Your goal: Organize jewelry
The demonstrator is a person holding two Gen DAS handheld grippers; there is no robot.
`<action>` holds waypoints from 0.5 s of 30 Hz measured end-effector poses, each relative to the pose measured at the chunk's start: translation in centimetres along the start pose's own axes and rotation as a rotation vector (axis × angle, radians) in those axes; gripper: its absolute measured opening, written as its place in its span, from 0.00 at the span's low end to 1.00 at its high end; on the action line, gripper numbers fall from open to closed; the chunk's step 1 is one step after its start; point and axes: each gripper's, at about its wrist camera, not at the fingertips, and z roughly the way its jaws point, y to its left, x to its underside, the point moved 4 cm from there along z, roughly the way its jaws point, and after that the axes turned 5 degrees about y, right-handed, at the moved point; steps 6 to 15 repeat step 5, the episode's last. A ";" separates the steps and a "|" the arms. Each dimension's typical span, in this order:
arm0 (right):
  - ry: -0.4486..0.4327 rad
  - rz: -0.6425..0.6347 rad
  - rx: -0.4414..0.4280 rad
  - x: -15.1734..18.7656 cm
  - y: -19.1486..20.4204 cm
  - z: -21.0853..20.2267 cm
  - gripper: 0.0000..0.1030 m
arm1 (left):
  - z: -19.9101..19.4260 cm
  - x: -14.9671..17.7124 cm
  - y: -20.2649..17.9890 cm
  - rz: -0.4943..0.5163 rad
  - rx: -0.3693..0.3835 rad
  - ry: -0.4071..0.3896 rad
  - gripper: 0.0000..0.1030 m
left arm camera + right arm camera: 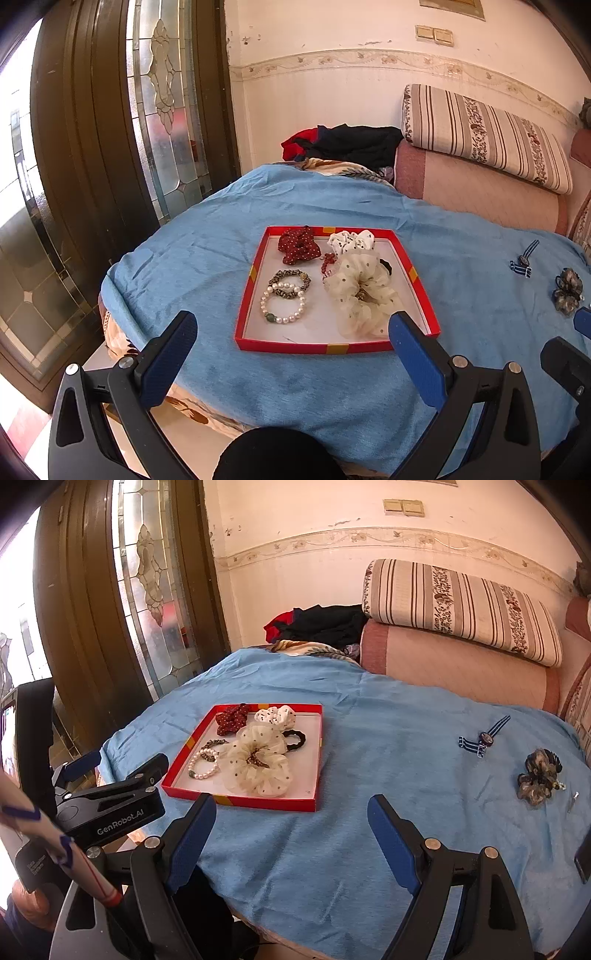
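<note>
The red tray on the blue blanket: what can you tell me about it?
The red tray is a shallow, square, cardboard-looking box lid with red walls, small yellow-orange patches on them and a white floor. It lies flat on the blue blanket, untouched by either gripper. Inside lie a red dotted scrunchie, a white dotted scrunchie, a big cream scrunchie, a black hair tie, a pearl bracelet, a patterned bracelet and red beads.
</note>
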 end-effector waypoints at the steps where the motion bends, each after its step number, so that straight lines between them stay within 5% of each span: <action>1: -0.001 0.003 -0.001 0.0 -0.2 0.0 0.85 | 0.0 0.0 -0.1 0.001 -0.006 0.008 1.00; 15: -0.006 0.018 0.003 0.1 -0.9 -0.1 0.85 | -0.2 0.1 -1.0 0.054 -0.043 -0.013 1.00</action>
